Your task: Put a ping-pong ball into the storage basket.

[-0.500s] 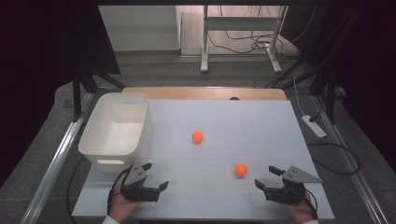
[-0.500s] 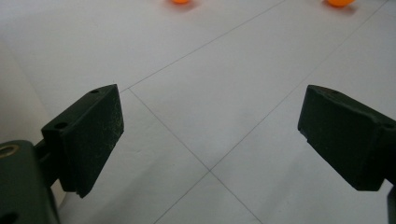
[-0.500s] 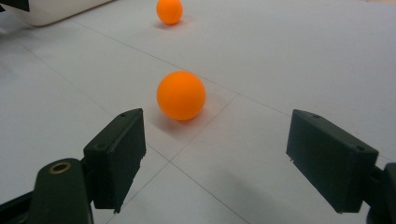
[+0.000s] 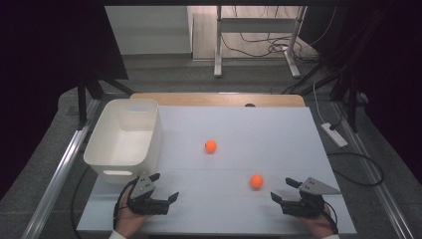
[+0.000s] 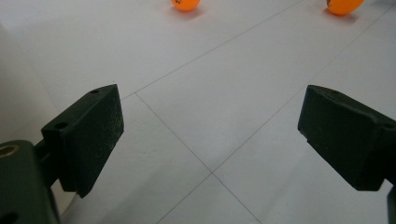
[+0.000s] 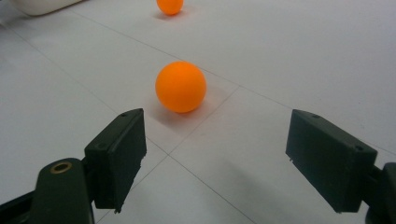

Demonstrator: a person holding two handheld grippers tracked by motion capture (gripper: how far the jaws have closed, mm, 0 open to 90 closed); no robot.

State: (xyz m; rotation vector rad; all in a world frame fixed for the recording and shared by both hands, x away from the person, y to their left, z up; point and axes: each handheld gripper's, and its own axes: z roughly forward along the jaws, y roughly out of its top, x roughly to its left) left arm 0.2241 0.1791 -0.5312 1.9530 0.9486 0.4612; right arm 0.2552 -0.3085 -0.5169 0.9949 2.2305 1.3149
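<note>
Two orange balls lie on the white table [image 4: 234,214]. The nearer ball [image 4: 256,181] sits at the front right, and the farther ball [image 4: 210,146] is near the middle. My right gripper [image 4: 283,189] stands open just right of the nearer ball, which lies a short way ahead of its jaws in the right gripper view [image 6: 180,87]. My left gripper [image 4: 163,187] is open at the front left with nothing between its fingers. In the left gripper view both balls [image 5: 186,3] [image 5: 344,4] lie far ahead.
A white plastic bin [image 4: 124,139] stands at the table's left, close behind my left gripper; its wall [image 5: 14,93] shows beside the left jaw. A wooden strip [image 4: 214,98] runs along the table's far edge. A power strip [image 4: 334,134] lies on the floor to the right.
</note>
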